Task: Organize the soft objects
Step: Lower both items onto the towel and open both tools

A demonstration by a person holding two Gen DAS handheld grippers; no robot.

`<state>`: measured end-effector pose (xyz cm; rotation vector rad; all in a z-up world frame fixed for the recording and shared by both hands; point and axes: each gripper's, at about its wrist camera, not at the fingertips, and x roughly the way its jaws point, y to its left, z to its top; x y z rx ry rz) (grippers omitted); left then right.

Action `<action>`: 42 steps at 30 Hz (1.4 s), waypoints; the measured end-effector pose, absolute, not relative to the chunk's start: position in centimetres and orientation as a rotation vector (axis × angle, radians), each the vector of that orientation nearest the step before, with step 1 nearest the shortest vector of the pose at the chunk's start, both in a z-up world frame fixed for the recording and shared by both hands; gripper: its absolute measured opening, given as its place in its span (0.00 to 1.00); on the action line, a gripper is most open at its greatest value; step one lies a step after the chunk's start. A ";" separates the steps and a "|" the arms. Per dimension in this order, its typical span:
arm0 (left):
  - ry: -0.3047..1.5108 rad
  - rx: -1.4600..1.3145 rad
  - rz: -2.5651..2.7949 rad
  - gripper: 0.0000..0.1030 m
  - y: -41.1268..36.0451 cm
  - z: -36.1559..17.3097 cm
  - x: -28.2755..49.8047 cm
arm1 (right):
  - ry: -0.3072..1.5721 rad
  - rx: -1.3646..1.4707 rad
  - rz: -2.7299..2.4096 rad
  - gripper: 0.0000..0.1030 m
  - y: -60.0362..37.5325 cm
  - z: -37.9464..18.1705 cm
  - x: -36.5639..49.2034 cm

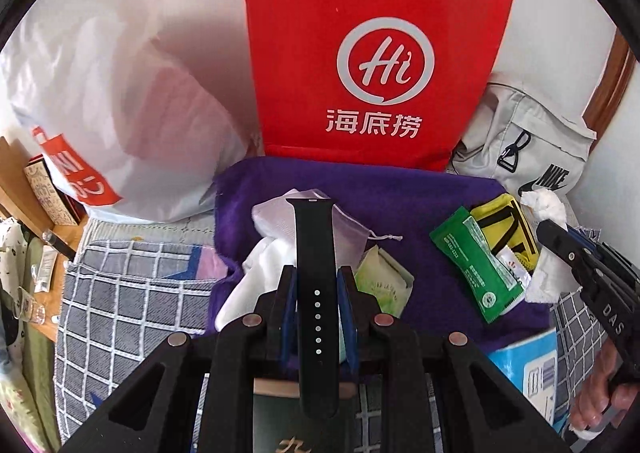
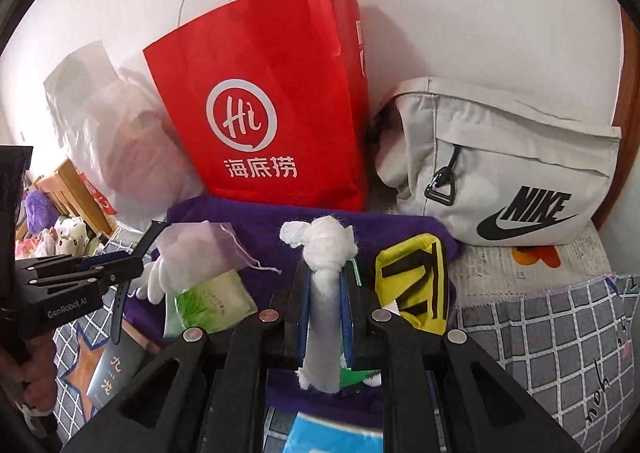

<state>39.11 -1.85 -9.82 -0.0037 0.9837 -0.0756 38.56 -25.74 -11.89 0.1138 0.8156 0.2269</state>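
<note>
Both grippers loaded: left gripper [image 1: 317, 285] clamps a black watch strap [image 1: 314, 253], right gripper [image 2: 325, 285] clamps a knotted white cloth [image 2: 323, 253], both above the purple towel [image 1: 420, 189]. Pouches, glove and packets lie unsorted; most sorting remains, apparently.

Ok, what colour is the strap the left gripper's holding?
Black, with a row of small holes. The strap shows best in the left wrist view, clamped in the left gripper.
</note>
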 end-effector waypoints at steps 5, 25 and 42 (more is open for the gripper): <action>0.996 0.003 -0.093 0.19 -2.7 -10.8 40.2 | 0.827 0.119 0.232 0.13 -25.9 -13.0 39.4; 1.024 -0.058 -0.135 0.19 -2.2 -13.8 42.0 | 0.964 0.082 0.276 0.15 -24.2 -17.7 41.7; 1.067 -0.093 -0.136 0.29 -1.1 -13.6 41.8 | 0.967 0.060 0.257 0.40 -24.0 -17.0 41.3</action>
